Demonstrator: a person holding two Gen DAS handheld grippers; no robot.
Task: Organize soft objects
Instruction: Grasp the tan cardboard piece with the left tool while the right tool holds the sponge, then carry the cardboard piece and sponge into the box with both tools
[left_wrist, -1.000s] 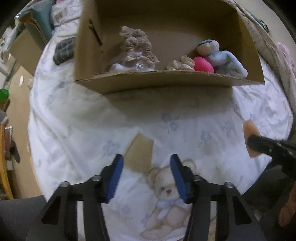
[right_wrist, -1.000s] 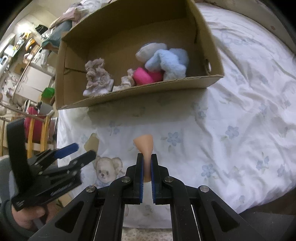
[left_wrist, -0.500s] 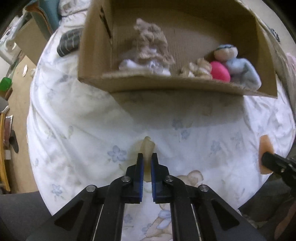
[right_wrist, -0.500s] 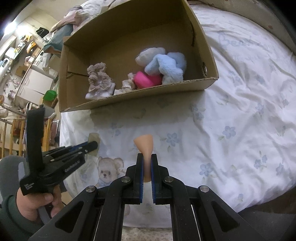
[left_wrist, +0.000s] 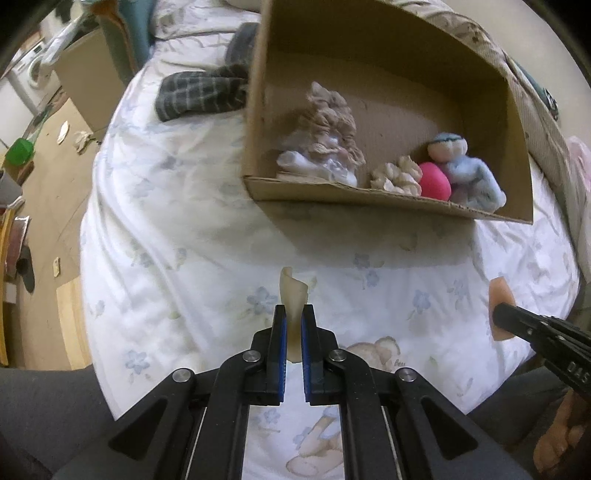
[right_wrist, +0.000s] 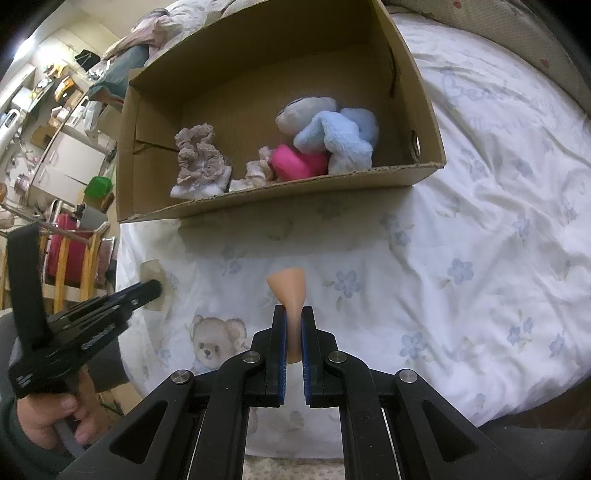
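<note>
**Soft toys in the box**

Inside open brown cardboard box (right_wrist: 424, 173) on flowery white bedsheet (right_wrist: 480, 277): frilly beige cloth (right_wrist: 199, 158), round pink ball (right_wrist: 295, 162), fluffy blue plush (right_wrist: 336, 136)

Left gripper (left_wrist: 294, 325) pinching pale cream sponge (left_wrist: 293, 295); right gripper (right_wrist: 294, 325) pinching peach sponge (right_wrist: 290, 291), above sheet near box

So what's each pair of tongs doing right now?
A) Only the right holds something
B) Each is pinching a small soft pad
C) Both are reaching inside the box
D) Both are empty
B: the left tongs are shut on a beige pad and the right tongs on a peach pad, both above the bedsheet, short of the cardboard box.
</note>
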